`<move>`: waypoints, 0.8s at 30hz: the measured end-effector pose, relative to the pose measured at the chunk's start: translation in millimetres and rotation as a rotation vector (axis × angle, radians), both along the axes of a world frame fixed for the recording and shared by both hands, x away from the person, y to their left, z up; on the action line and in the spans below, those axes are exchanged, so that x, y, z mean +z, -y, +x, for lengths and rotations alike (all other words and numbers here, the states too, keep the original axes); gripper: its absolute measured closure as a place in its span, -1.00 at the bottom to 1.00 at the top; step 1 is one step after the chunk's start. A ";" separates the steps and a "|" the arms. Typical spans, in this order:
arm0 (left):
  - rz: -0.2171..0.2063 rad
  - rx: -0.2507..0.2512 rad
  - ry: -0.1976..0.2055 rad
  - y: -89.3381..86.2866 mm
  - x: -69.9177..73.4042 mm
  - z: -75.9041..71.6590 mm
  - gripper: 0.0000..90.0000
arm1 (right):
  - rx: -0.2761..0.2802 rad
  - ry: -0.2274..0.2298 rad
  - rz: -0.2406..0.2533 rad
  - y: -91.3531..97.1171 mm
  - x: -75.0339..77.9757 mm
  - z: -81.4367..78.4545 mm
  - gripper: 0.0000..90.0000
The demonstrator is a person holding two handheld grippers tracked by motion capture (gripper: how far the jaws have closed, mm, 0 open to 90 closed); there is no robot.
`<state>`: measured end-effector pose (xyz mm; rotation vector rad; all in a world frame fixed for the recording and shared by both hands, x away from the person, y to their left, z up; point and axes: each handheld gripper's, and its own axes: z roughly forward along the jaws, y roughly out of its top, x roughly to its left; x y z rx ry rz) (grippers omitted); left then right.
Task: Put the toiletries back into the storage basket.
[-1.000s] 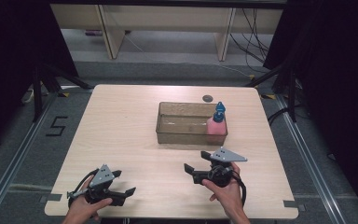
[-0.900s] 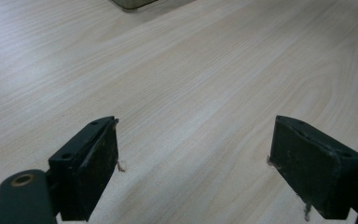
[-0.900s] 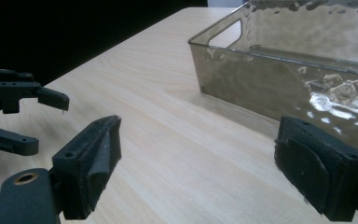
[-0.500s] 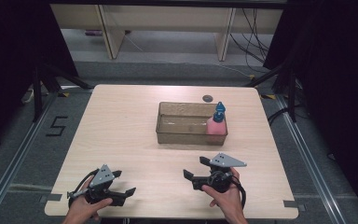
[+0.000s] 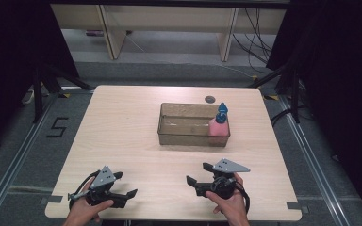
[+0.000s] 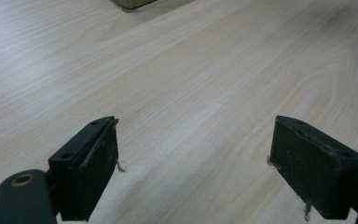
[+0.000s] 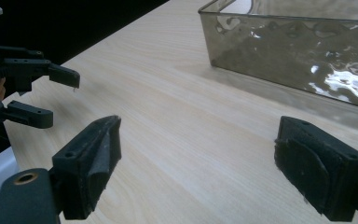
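Note:
A smoky see-through bin (image 5: pixel 185 133) stands on the wooden table (image 5: pixel 122 127), right of its middle. A pink bottle with a blue cap (image 5: pixel 219 125) stands upright inside the bin at its right end. My left gripper (image 5: pixel 126 184) rests low at the front left of the table, open, with nothing between its jaws (image 6: pixel 193 158). My right gripper (image 5: pixel 198 173) is at the front right, also open and holding nothing (image 7: pixel 196 168). It points left and forward, with the bin's wall (image 7: pixel 298 51) ahead on its right and the left gripper (image 7: pixel 63 98) off to its left.
A small dark round spot (image 5: pixel 210 99) lies on the table just behind the bin. Bare wood stretches between the grippers and the bin. Dark curtains flank the table, with shelving legs and cables on the floor beyond its far edge.
My right gripper has drawn back a little toward the table's front edge. The left gripper, the bin and the bottle have stayed put.

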<state>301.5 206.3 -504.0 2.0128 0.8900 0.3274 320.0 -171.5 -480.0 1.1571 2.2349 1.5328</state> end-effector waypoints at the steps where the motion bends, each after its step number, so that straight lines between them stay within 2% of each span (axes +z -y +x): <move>1: 0.001 0.005 0.005 0.3 -0.4 -0.1 -0.67 | -0.013 -0.021 0.012 -0.5 -0.4 -1.7 -0.66; 2: 0.001 0.002 0.005 0.4 -0.5 0.0 -0.67 | -0.010 -0.002 0.004 1.6 -0.8 -1.4 -0.66; 4: 0.002 0.000 0.005 0.5 -0.6 -0.1 -0.67 | -0.013 -0.022 0.007 2.9 -0.3 -3.7 -0.66; 5: -0.005 0.001 0.007 0.9 -1.0 -0.1 -0.67 | -0.021 0.002 -0.003 3.4 -1.7 -3.0 -0.65; 6: 0.002 -0.002 0.007 0.4 -0.6 -0.1 -0.67 | -0.012 -0.023 0.011 3.1 -1.3 -4.6 -0.65; 9: -0.001 0.000 0.005 0.6 -0.7 -0.5 -0.67 | -0.011 -0.026 0.006 4.1 -2.1 -7.7 -0.65; 10: -0.005 -0.001 0.007 0.9 -0.9 -0.3 -0.67 | -0.035 -0.052 0.004 3.3 -2.0 -10.5 -0.65; 11: -0.005 -0.002 0.007 1.0 -0.9 -0.3 -0.67 | -0.021 -0.019 -0.010 4.7 -3.3 -8.4 -0.65; 12: -0.006 -0.002 0.008 1.0 -1.0 -0.2 -0.67 | -0.026 -0.030 -0.013 5.3 -2.7 -10.2 -0.65; 17: -0.003 -0.003 0.008 0.9 -1.1 -0.1 -0.67 | -0.030 -0.020 -0.010 7.2 -2.9 -14.2 -0.65; 19: 0.013 0.001 0.000 0.7 0.1 -0.7 -0.67 | -0.038 -0.056 -0.006 7.6 -1.8 -18.4 -0.65; 20: 0.011 0.001 0.002 0.8 0.0 -0.7 -0.67 | -0.031 -0.031 -0.024 9.1 -2.3 -17.6 -0.65; 22: 0.011 -0.007 0.007 0.4 -0.3 0.0 -0.67 | -0.014 -0.034 -0.008 9.2 -3.6 -17.5 -0.65; 23: 0.005 -0.003 0.012 0.8 -0.7 0.0 -0.67 | -0.034 -0.026 -0.024 9.3 -3.9 -18.0 -0.65; 24: 0.000 -0.009 0.012 0.6 -1.1 0.4 -0.67 | -0.028 -0.020 -0.020 10.1 -4.1 -18.5 -0.66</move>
